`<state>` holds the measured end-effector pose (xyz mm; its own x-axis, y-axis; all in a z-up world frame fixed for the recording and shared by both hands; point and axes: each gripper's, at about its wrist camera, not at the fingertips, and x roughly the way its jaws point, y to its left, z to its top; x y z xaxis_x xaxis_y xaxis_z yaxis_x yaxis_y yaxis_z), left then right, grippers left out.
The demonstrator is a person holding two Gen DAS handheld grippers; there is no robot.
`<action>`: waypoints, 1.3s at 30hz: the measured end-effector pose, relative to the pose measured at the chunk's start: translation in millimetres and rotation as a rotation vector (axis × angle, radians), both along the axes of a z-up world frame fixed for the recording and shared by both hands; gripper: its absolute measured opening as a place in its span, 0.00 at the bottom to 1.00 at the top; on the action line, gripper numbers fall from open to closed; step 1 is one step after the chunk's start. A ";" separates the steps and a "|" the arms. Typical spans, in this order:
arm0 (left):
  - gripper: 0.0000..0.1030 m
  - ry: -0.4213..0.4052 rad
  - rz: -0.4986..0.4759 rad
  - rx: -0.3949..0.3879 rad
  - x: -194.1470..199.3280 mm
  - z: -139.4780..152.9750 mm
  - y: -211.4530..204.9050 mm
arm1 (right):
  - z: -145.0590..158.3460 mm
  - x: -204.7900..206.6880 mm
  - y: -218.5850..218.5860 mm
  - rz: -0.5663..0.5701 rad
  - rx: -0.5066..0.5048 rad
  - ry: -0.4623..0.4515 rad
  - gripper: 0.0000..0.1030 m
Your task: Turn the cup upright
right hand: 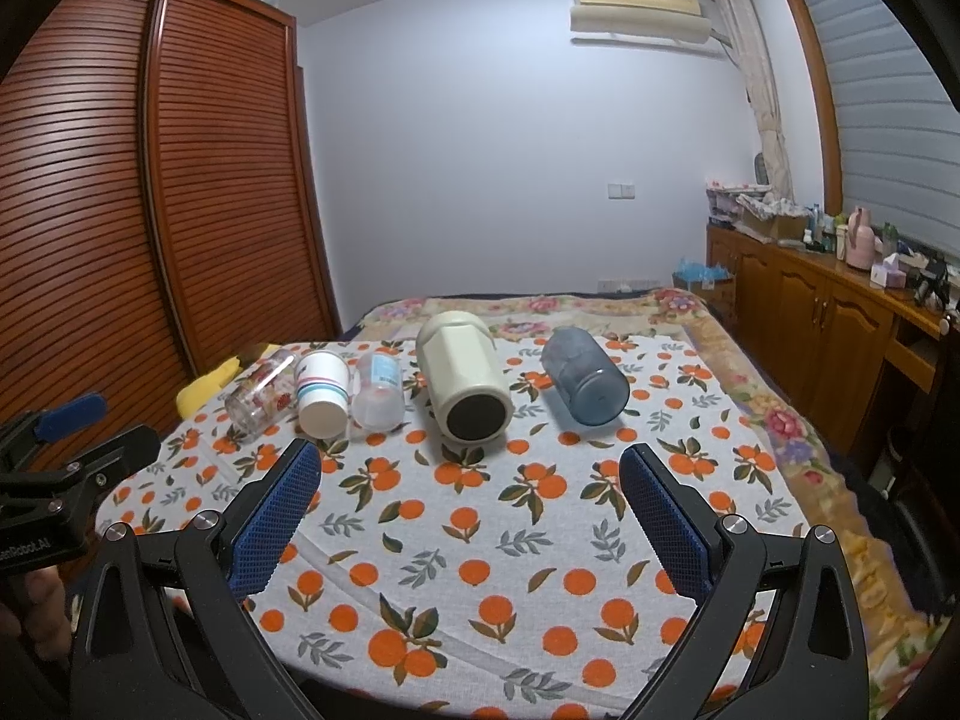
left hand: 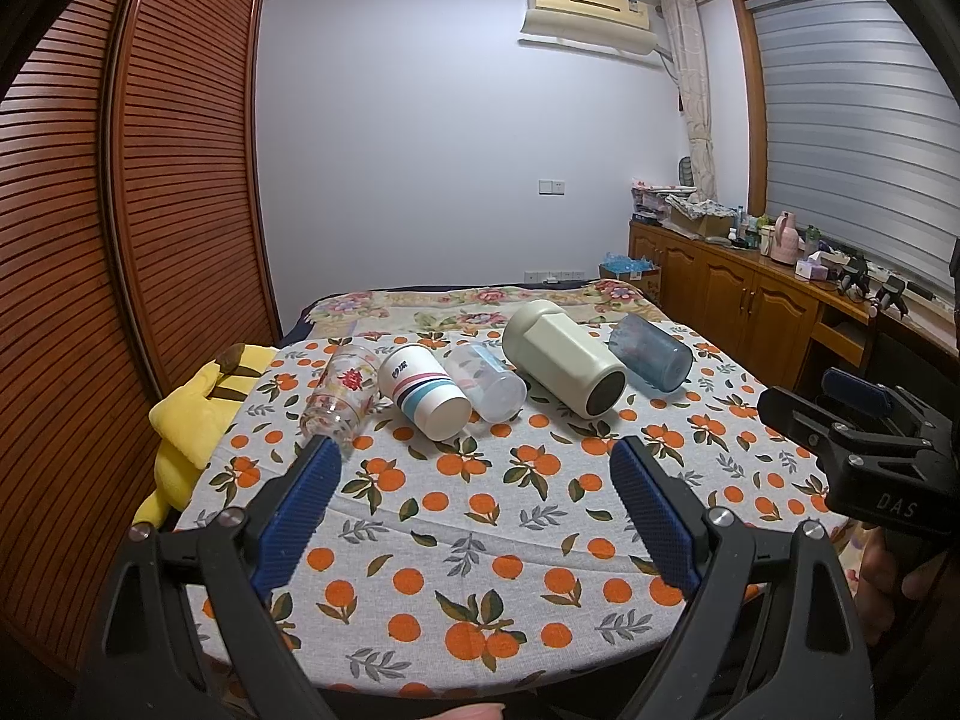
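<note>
Several cups lie on their sides in a row on the orange-print cloth [left hand: 480,516]: a clear glass with red flowers [left hand: 342,393], a white paper cup with stripes [left hand: 423,390], a clear plastic cup [left hand: 486,384], a big cream cup [left hand: 561,357] and a blue translucent cup [left hand: 651,357]. The right wrist view shows them too: glass [right hand: 258,399], paper cup [right hand: 323,399], clear cup [right hand: 378,399], cream cup [right hand: 462,381], blue cup [right hand: 585,384]. My left gripper [left hand: 474,450] is open and empty, short of the row. My right gripper [right hand: 471,456] is open and empty in front of the cream cup.
A yellow plush toy [left hand: 192,414] lies at the table's left edge. A slatted wooden wardrobe [left hand: 120,240] stands at the left. A floral bed [left hand: 480,306] lies behind the table. A wooden cabinet [left hand: 750,288] with clutter runs along the right wall.
</note>
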<state>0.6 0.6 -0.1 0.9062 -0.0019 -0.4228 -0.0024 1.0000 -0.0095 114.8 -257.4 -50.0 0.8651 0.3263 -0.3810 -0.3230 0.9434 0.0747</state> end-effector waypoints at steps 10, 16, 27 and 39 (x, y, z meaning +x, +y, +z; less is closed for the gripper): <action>0.89 0.004 0.001 0.000 -2.7 0.2 -1.3 | -0.6 0.5 1.9 0.000 0.000 0.003 0.98; 0.89 0.019 -0.001 -0.008 2.9 -4.1 1.2 | 1.1 -0.4 2.1 0.000 0.001 0.011 0.98; 0.89 0.052 -0.016 -0.012 22.2 -21.0 10.9 | -11.6 15.8 -1.7 0.005 -0.008 0.059 0.98; 0.89 0.085 -0.058 -0.021 69.9 -32.5 22.7 | -6.4 69.3 21.1 0.110 -0.054 0.117 0.97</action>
